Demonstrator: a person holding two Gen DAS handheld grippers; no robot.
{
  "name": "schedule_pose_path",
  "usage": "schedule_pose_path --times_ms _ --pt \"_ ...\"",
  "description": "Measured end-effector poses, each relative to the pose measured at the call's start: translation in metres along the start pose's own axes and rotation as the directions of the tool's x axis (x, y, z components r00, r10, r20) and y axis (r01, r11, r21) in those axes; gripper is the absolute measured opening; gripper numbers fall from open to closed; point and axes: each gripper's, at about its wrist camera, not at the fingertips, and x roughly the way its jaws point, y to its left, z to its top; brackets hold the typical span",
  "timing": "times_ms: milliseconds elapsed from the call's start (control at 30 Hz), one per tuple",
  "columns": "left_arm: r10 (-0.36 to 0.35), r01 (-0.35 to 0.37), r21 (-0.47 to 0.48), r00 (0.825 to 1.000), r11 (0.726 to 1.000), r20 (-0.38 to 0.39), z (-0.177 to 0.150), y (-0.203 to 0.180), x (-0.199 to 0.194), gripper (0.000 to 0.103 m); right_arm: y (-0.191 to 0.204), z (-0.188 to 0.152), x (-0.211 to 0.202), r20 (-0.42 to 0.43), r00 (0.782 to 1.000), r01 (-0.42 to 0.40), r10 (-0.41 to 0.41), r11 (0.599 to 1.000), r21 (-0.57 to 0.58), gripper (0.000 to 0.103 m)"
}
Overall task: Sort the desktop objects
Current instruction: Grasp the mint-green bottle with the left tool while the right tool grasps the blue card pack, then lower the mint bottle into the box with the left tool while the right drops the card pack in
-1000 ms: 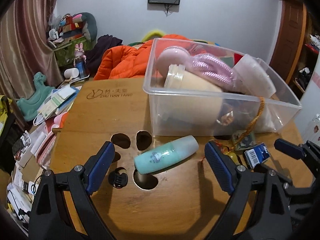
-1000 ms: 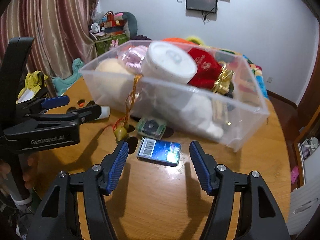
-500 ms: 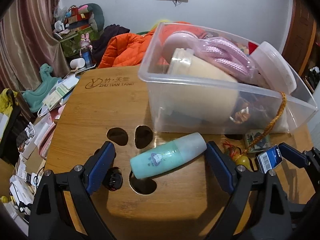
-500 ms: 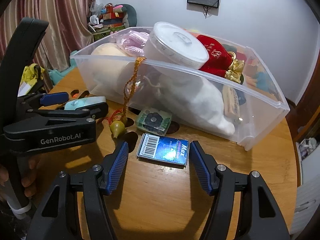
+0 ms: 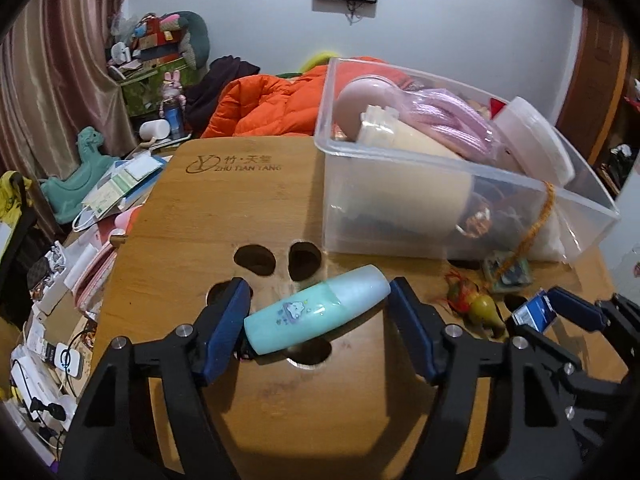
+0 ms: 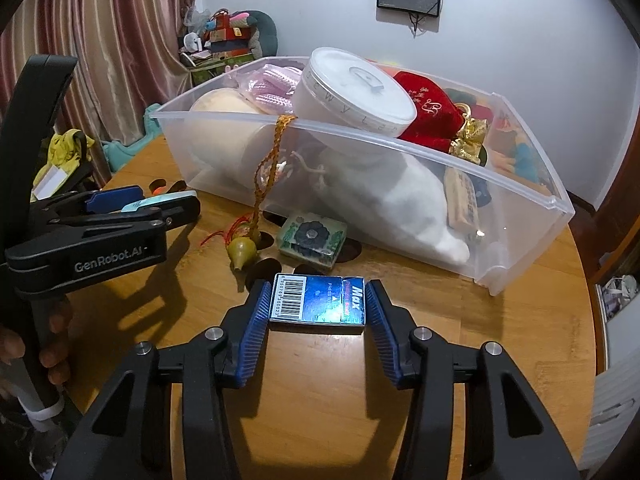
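A: Left wrist cam sits low over the wooden table, looking forward past its own fingers at the short end of the clear bin. Close range.

B: Right wrist cam?

A: Same low height, further right, facing the bin's long side, angled left.

B: Overlap?

A: Bin, gourd charm, blue box. Each view also catches the other gripper at its edge.
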Motion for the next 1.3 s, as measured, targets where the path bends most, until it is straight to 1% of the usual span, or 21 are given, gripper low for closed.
schedule_pose_path --times_ms 233,433,767,933,1033,1167,1300 --pt "-0.017 0.017 0.001 1.0 1.0 0.018 -0.008 0.001 -0.015 0.071 0.002 -0.004 -0.009 0.017 1.0 -0.005 0.005 1.0 -0.006 0.045" --pt "-0.008 0.006 0.024 0.997 1.0 0.076 -0.006 -0.005 -0.036 0.071 -0.003 -0.003 -0.026 0.054 0.999 -0.004 0.004 1.0 0.005 0.045" --pt "-0.051 0.042 0.061 0.985 0.997 0.165 0.009 -0.018 -0.072 0.071 -0.011 0.005 -0.053 0.123 0.992 0.004 -0.008 0.999 0.035 0.045" --pt "-0.081 0.067 0.073 0.978 0.995 0.195 0.019 -0.024 -0.08 0.071 -0.023 0.011 -0.068 0.156 0.988 0.004 -0.013 0.998 0.057 0.045" --pt "-0.104 0.09 0.075 0.974 0.993 0.203 0.027 -0.027 -0.082 0.071 -0.027 0.017 -0.076 0.179 0.983 0.02 -0.031 0.998 0.062 0.045" --pt "-0.108 0.093 0.08 0.971 0.993 0.214 0.037 -0.03 -0.078 0.071 -0.039 0.023 -0.082 0.204 0.978 0.036 -0.05 0.997 0.076 0.045" --pt "-0.121 0.105 0.083 0.969 0.991 0.214 0.048 -0.033 -0.071 0.071 -0.05 0.031 -0.08 0.205 0.976 0.052 -0.069 0.995 0.088 0.045"
